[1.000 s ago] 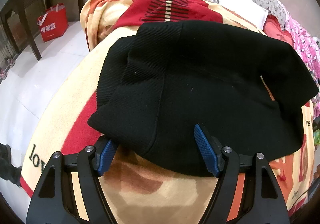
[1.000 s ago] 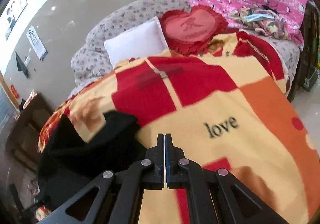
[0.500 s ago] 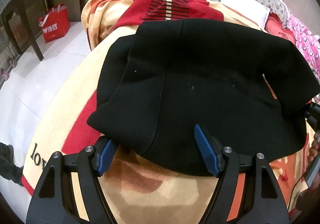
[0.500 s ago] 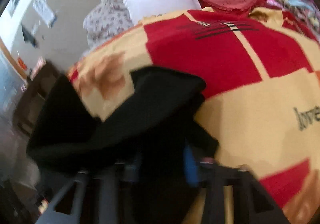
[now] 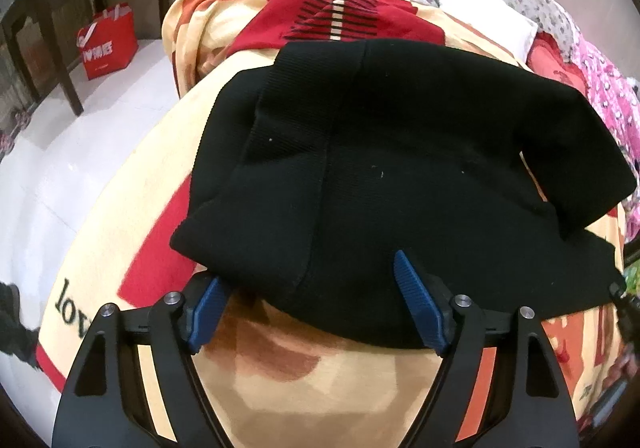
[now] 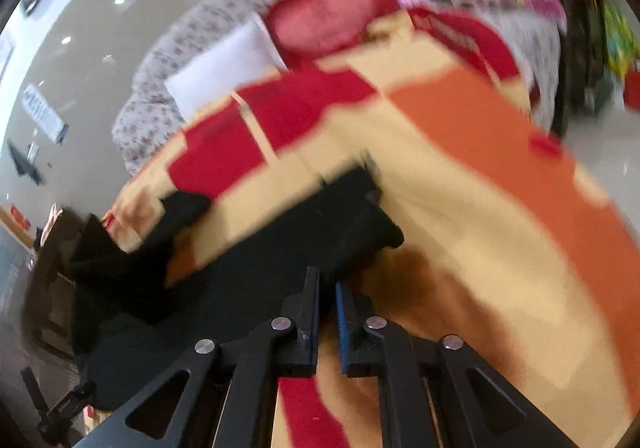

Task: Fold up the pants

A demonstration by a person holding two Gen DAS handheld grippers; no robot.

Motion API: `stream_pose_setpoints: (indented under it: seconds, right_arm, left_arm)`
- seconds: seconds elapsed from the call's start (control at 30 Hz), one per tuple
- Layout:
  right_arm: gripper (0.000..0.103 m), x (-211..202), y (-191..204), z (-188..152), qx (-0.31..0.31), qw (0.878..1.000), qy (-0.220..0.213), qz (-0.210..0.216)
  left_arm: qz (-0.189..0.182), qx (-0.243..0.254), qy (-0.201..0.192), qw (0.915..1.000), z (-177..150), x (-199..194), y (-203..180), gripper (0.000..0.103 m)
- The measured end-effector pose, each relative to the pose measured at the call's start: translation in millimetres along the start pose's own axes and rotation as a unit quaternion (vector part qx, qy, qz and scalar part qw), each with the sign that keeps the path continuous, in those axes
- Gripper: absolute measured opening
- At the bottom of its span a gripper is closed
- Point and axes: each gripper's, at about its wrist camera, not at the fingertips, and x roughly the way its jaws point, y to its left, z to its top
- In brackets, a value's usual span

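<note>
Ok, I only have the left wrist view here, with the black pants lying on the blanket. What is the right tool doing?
Observer: The right tool has its jaws almost together, with the tips at the edge of the black pants.
Operator: Is cloth pinched between them?
Observer: I cannot tell. The right wrist view is blurred there.
Operator: What is the red thing beside the white pillow?
Observer: A heart-shaped red cushion, lying next to that pillow.
</note>
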Motion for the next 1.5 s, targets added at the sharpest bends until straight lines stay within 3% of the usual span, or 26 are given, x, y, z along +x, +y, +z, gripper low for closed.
stream_pose_setpoints:
  seconds: [0.13,0.17,0.23,0.4,0.57,0.67,0.8,0.93,0.97,1.03,1.1,1.17,1.3,1.4,1.5]
  right_arm:
    - [0.009,7.9,-1.6,2.2,0.011,1.000,0.000,0.012]
    - [0.009,10.5,-0.6,2.9,0.014,1.000,0.000,0.016]
    - [0.009,13.1,-1.2,2.8,0.018,0.999,-0.003,0.027]
    - [0.005,-12.9,6.7,6.3,0.016,0.997,-0.031,0.064]
    - [0.005,-47.7,20.4,9.7,-0.009,0.994,-0.026,0.106]
    - [0.004,-63.6,14.1,7.4,0.002,0.991,-0.012,0.134]
    - [0.004,-77.5,-2.3,-3.2,0.008,0.991,0.000,0.135]
    - [0.004,-47.3,-16.4,-17.8,-0.009,0.997,0.053,0.054]
    - [0.005,-34.8,-18.3,-22.9,-0.015,0.997,0.071,0.017]
    - [0.009,-35.0,-17.8,-23.2,-0.025,0.998,0.061,0.003]
    - [0.022,-43.9,-13.1,-16.4,-0.046,0.997,0.047,-0.051]
    - [0.024,-59.2,-4.2,-6.1,-0.064,0.996,0.016,-0.066]
    - [0.031,-73.3,33.6,15.8,-0.090,0.996,0.000,0.013]
    - [0.036,-63.8,91.3,24.9,-0.161,0.985,0.007,0.064]
    - [0.040,-49.6,151.3,29.7,-0.230,0.967,0.016,0.107]
  left_arm:
    - [-0.013,-0.006,0.006,0.9999,3.3,0.7,-2.1,0.079]
    - [-0.020,-0.010,0.002,0.9997,4.6,0.1,-1.8,0.072]
    - [-0.011,-0.011,-0.001,0.9999,5.7,0.8,-1.9,0.017]
    - [-0.046,-0.021,0.015,0.9986,14.8,-3.0,7.7,0.014]
    - [-0.106,-0.028,0.021,0.9937,25.7,-30.8,21.0,0.013]
    - [-0.110,-0.004,0.018,0.9937,23.2,-48.1,23.3,0.013]
    - [-0.119,0.023,0.044,0.9917,9.1,-47.0,27.2,0.013]
    - [-0.084,0.015,0.076,0.9934,-6.0,-19.0,31.8,0.019]
    - [-0.083,0.008,0.070,0.9940,-8.2,-16.0,33.6,0.020]
    - [-0.073,0.008,0.065,0.9952,-8.6,-19.6,34.1,0.026]
    - [-0.064,0.020,0.072,0.9951,-7.1,-24.6,32.6,0.026]
    - [-0.062,0.039,0.062,0.9954,-3.5,-37.5,30.2,0.028]
    - [-0.062,0.064,0.039,0.9953,9.5,-62.2,24.1,0.030]
    - [-0.050,0.083,0.026,0.9950,20.6,-68.9,17.7,0.030]
    - [-0.061,0.081,0.028,0.9944,30.3,-73.4,20.1,0.030]
